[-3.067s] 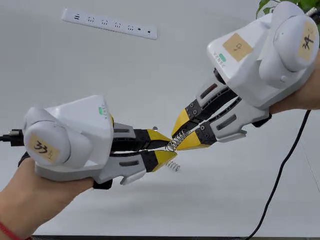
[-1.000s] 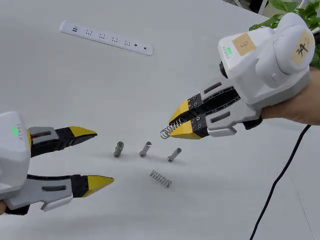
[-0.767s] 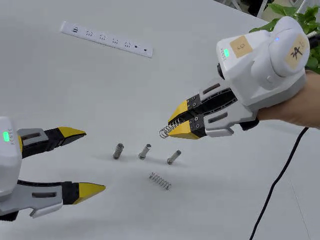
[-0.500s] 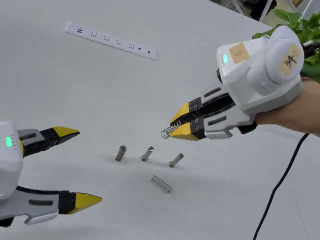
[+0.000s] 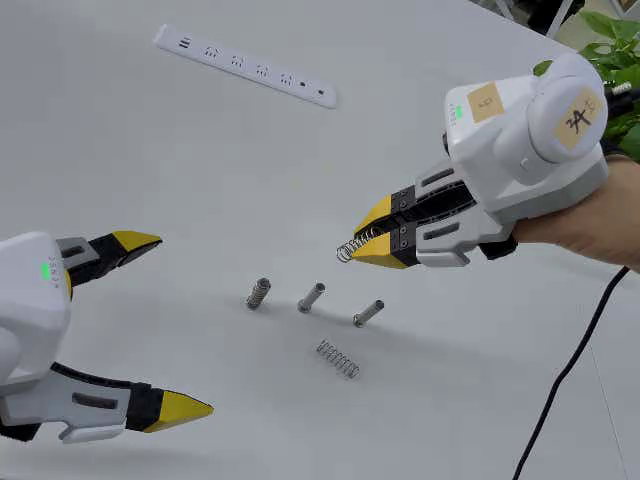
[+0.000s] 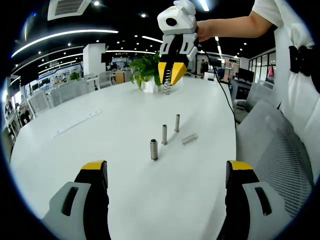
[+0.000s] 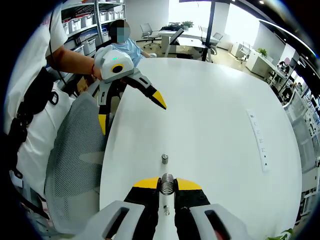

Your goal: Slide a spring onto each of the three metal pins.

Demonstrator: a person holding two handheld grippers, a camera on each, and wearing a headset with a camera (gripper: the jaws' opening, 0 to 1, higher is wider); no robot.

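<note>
Three metal pins stand in a row on the white table. The left pin (image 5: 259,293) (image 6: 153,149) wears a spring; the middle pin (image 5: 311,297) (image 6: 164,134) and the right pin (image 5: 368,313) (image 6: 177,122) are bare. A loose spring (image 5: 338,359) (image 6: 189,138) lies flat in front of them. My right gripper (image 5: 365,246) (image 7: 167,183) hovers above and behind the pins, shut on a spring (image 5: 353,247) (image 7: 167,184) that sticks out of its tips. One pin (image 7: 164,158) sits just beyond that spring. My left gripper (image 5: 180,325) (image 6: 166,167) stands wide open at the lower left, holding nothing.
A white power strip (image 5: 245,65) lies at the far side of the table. A black cable (image 5: 570,370) trails off the right gripper, with a green plant (image 5: 610,40) behind it. A grey mesh chair (image 6: 270,150) (image 7: 75,165) stands at the table's near edge.
The grippers, which met over a spring three seconds ago, have parted. The left one has drawn back to the lower left and opened wider. The right one still holds its spring above the pins.
</note>
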